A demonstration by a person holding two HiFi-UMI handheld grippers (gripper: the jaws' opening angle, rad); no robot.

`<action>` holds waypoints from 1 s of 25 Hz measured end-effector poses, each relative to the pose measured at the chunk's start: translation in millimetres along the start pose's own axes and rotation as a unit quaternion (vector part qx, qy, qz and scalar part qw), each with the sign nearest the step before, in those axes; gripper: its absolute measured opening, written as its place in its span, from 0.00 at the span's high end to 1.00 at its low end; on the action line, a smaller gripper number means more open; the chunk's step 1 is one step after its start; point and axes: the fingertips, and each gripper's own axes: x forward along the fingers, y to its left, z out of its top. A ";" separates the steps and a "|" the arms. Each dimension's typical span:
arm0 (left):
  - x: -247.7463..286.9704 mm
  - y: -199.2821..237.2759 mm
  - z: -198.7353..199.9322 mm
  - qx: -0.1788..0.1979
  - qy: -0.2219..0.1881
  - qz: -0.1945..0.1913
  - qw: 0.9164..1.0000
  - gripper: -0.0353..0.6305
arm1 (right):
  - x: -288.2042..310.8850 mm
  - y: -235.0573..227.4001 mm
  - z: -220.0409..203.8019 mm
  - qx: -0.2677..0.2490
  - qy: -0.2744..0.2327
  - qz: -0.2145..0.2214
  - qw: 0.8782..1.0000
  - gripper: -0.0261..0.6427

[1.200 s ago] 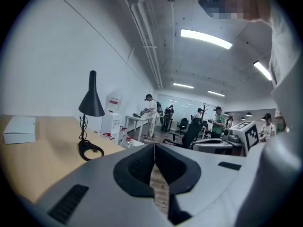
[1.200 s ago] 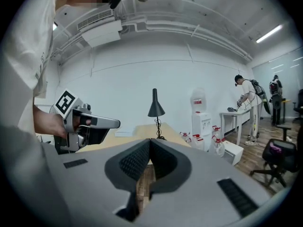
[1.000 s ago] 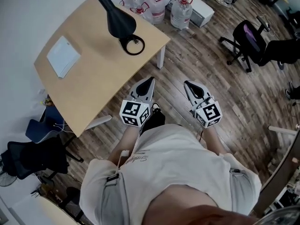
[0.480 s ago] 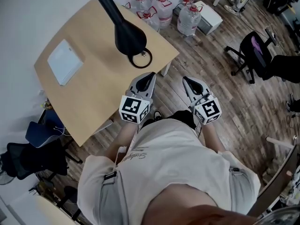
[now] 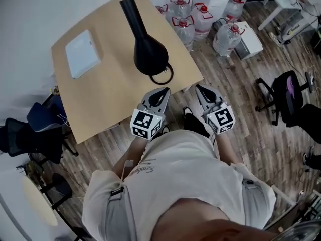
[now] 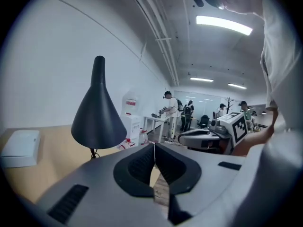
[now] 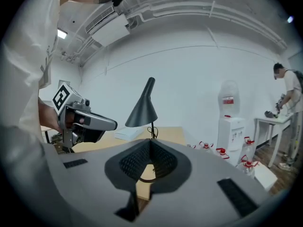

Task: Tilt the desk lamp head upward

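Observation:
A black desk lamp (image 5: 149, 54) stands near the front corner of a wooden table (image 5: 110, 99). Its cone head points down over a ring base (image 5: 162, 74), and its stem slants away toward the wall. My left gripper (image 5: 165, 91) is shut and empty, its tips just short of the ring base at the table's edge. My right gripper (image 5: 198, 88) is also shut and empty, over the floor beside the table corner. The left gripper view shows the lamp (image 6: 98, 112) ahead and to the left. In the right gripper view the lamp (image 7: 142, 110) is straight ahead, beyond the shut tips (image 7: 150, 141).
A white flat box (image 5: 83, 60) lies on the table's far left. Several water bottles (image 5: 200, 19) stand on the floor behind the table. A black office chair (image 5: 288, 94) is to the right and a blue chair (image 5: 42, 117) to the left. People stand at the far benches (image 6: 171, 112).
The person has stepped up to the table, so the lamp and table sit closer. Both grippers stayed shut and now reach the table's front edge.

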 end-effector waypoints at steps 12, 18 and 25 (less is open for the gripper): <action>39.8 26.3 4.6 -0.078 -0.031 0.139 0.987 0.92 | 81.5 -52.9 -16.2 -0.054 0.035 0.173 0.983 0.97; 30.0 39.0 -16.2 -0.118 -0.031 0.183 0.975 0.92 | 121.1 -39.3 -45.7 -0.080 0.077 0.231 0.966 0.97; 25.6 66.1 -36.0 -0.142 -0.035 0.239 0.960 0.92 | 169.1 -25.9 -112.1 -0.148 0.143 0.281 0.937 0.97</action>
